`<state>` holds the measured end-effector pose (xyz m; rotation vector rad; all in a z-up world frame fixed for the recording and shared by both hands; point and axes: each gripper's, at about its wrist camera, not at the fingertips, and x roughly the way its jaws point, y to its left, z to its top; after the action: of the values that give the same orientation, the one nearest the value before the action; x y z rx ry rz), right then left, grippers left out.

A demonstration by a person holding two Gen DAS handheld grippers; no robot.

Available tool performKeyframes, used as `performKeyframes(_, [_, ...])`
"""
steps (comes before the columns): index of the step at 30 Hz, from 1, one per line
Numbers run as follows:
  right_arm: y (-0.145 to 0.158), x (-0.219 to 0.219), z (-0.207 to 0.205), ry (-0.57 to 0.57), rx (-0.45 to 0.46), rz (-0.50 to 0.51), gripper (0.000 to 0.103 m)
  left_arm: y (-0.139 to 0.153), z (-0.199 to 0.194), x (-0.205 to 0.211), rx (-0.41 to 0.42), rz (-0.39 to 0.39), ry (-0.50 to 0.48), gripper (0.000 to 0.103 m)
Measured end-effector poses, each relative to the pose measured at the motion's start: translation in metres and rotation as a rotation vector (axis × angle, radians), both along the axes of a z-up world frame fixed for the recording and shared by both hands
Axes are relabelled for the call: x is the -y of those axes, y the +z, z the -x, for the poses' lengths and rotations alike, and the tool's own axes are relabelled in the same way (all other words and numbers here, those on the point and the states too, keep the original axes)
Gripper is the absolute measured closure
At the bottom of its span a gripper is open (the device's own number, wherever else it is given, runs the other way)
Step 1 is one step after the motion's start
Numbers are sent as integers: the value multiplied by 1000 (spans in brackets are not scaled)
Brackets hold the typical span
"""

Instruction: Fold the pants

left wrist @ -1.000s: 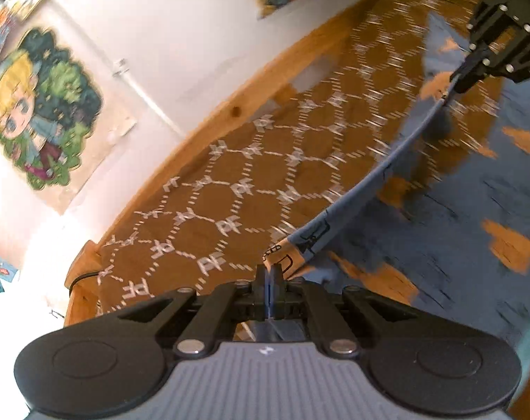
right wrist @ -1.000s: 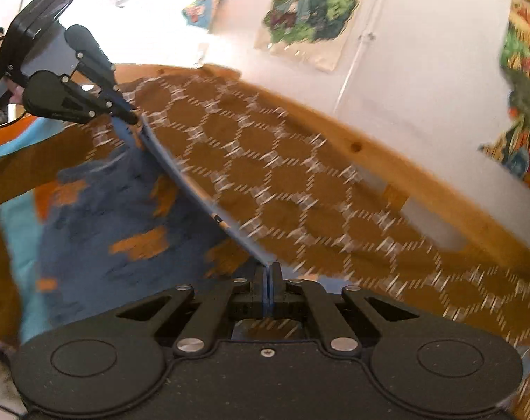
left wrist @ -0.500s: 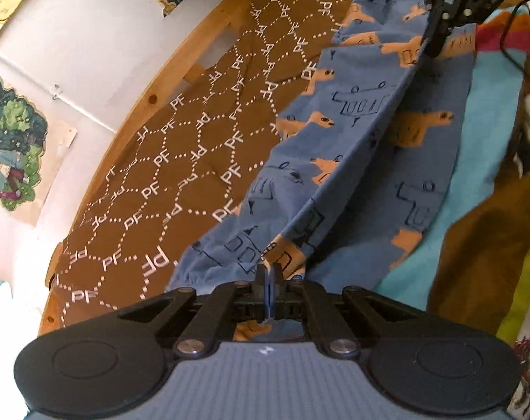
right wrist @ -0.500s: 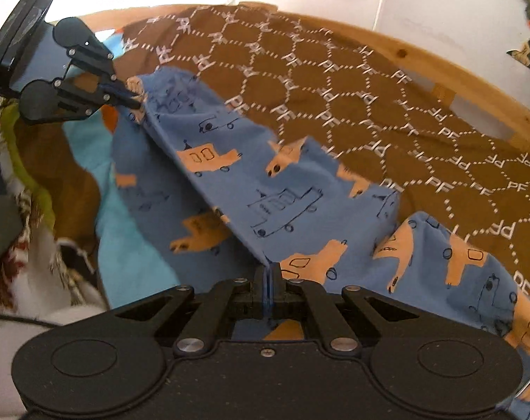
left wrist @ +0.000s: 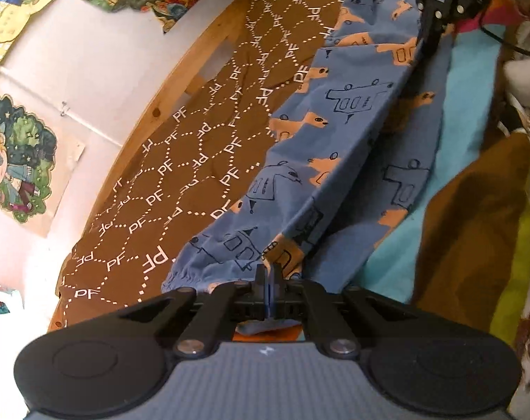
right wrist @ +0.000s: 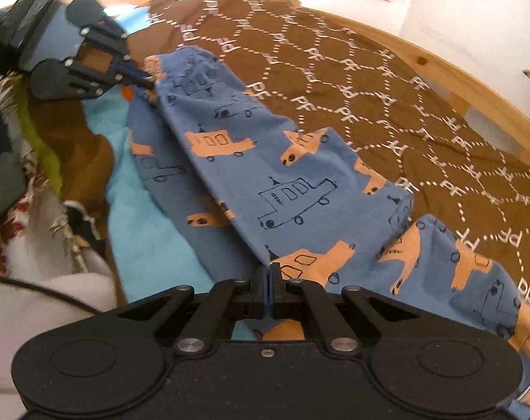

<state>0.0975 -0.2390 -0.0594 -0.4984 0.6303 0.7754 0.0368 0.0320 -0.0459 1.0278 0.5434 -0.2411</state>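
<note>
— Blue cotton with orange trucks: that is the pants (right wrist: 285,182), running from the upper left of my right-hand view down to the bottom centre, lying on the brown patterned bedspread (right wrist: 422,105). My right gripper (right wrist: 269,276) is clamped on the fabric edge at the bottom middle of that frame, jaws together with cloth pinched between them.

— And the other one?

— My left gripper (left wrist: 269,273) is clamped the same way on an edge near the cuff, bottom centre of its own view. In the right-hand view it sits at the upper left. The edge between my two grips looks taut, one leg draped over the other.

— So what worries you?

— Mostly the layers. I judge the top leg sits skewed over the lower one; the darker layer shows along the left side of the right-hand view. If I let go like this, the fold lands crooked.

— Anything else?

— The pinch is thin, right at the hem. A hard pull could slip the cloth out of one claw and let that end flop. Also the turquoise blanket (left wrist: 474,112) under the near side is rumpled, so the pants may drag on it and bunch.
</note>
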Motion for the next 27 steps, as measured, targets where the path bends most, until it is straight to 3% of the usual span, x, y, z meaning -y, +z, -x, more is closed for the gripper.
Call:
performKeyframes(2, [-2, 0, 0, 15, 8, 22, 103, -1, 0, 0, -15, 12, 7, 103])
performKeyframes(6, [-4, 0, -4, 4, 6, 18, 103, -9, 0, 4, -19, -47, -13, 103])
performKeyframes(10, [5, 2, 2, 53, 11, 39, 103, -5, 6, 3, -23, -58, -34, 103])
performKeyframes(18, [-4, 1, -1, 86, -4, 79, 100, -13, 8, 0, -108, -53, -31, 98])
performKeyframes(20, [-1, 3, -2, 83, 5, 71, 92, -2, 6, -5, -139, 37, -12, 91])
performKeyframes(24, [7, 18, -3, 15, 27, 9, 60, 40, -2, -28, -176, 350, 73, 73])
performKeyframes(25, [9, 22, -4, -14, 31, -13, 57, 48, -5, -34, -168, 405, 108, 68])
performKeyframes(27, [11, 25, -6, -41, 39, -33, 51, 60, -10, -44, -158, 496, 176, 68])
